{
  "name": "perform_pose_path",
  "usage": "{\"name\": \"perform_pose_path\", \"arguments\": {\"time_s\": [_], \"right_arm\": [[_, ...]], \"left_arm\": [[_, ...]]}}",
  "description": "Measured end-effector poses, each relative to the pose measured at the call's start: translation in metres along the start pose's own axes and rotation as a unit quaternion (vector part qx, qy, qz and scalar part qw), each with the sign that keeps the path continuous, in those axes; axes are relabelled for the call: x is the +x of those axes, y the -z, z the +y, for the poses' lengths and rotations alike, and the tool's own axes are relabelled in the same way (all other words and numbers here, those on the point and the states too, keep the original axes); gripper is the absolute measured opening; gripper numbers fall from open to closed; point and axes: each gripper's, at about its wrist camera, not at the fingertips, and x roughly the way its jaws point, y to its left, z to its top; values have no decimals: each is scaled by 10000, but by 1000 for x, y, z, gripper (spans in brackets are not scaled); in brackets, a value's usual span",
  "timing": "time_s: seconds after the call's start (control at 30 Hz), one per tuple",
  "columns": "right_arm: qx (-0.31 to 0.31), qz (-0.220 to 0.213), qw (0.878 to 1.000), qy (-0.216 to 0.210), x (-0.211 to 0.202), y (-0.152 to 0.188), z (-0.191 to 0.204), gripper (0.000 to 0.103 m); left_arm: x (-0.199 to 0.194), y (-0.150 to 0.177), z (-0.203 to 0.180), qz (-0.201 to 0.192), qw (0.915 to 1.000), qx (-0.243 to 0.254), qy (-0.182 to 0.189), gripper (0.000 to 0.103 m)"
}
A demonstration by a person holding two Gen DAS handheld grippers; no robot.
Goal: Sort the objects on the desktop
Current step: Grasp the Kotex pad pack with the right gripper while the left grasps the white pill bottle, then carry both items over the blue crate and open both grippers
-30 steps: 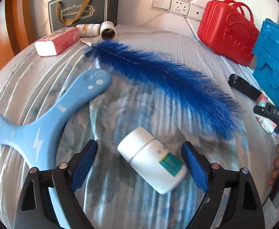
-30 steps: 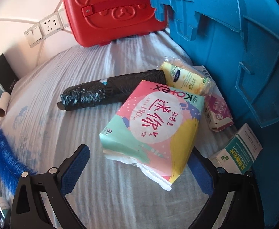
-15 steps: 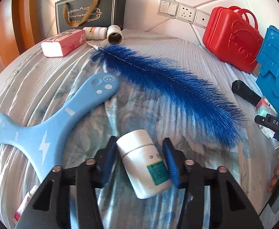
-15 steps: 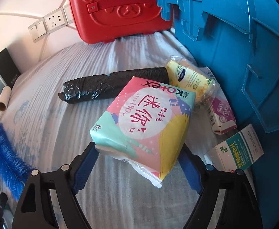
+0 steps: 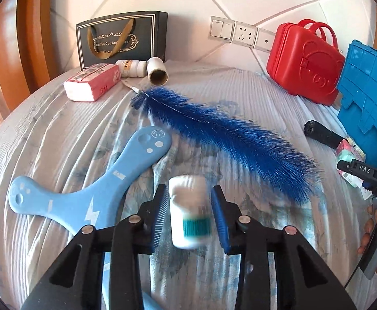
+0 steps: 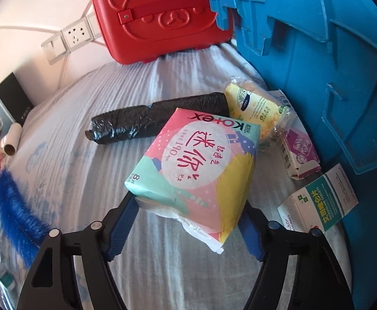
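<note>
Between the left gripper's [image 5: 189, 213] blue pads, near the bottom of the left wrist view, sits a white bottle [image 5: 189, 213] with a teal label band, blurred with motion. A second ago the fingers were wide and the bottle lay tilted on the bedspread [image 5: 46, 142]; now they have closed narrow around it and it points straight away from the camera. Whether the pads press it I cannot tell, as slim gaps show on both sides. To its left lies a light blue paddle [image 5: 90, 193], and beyond it a long blue brush [image 5: 227, 139] runs from far left to near right. At the far edge stand a dark gift bag [image 5: 122, 38], a pink tissue pack [image 5: 93, 85], a small white bottle [image 5: 131, 68] and a cardboard roll [image 5: 157, 71], none clear in the other view.

In the right wrist view, the right gripper [image 6: 188, 222] has closed from a wide spread onto the near end of the Kotex pack [image 6: 196, 165], both fingers touching its sides. Only this view shows what lies beside the blue crate [image 6: 317, 64] on the right: a yellow packet [image 6: 253, 106], a purple-and-white box [image 6: 299, 152] and a green-and-white box [image 6: 320, 201]. A black wrapped roll [image 6: 149, 121] lies behind the pack, and the red case [image 6: 160, 18] leans at the far wall. The crate's inside is not visible.
</note>
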Motion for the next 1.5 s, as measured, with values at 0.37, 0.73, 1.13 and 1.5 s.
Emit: {"name": "perform_pose_path", "arguments": {"time_s": [0.37, 0.73, 1.13, 1.5], "right_arm": [[-181, 240, 9995, 99, -6, 6, 11, 75], [-184, 292, 9994, 25, -2, 0, 9, 77], [-174, 86, 9998, -12, -5, 2, 10, 68], [-400, -309, 9977, -444, -77, 24, 38, 67]], "left_arm": [[9, -2, 9, 69, 10000, -29, 56, 34], [42, 4, 0, 468, 9984, 258, 173, 34], [43, 3, -2, 378, 9984, 389, 149, 34], [10, -13, -11, -25, 9975, 399, 586, 34]]}}
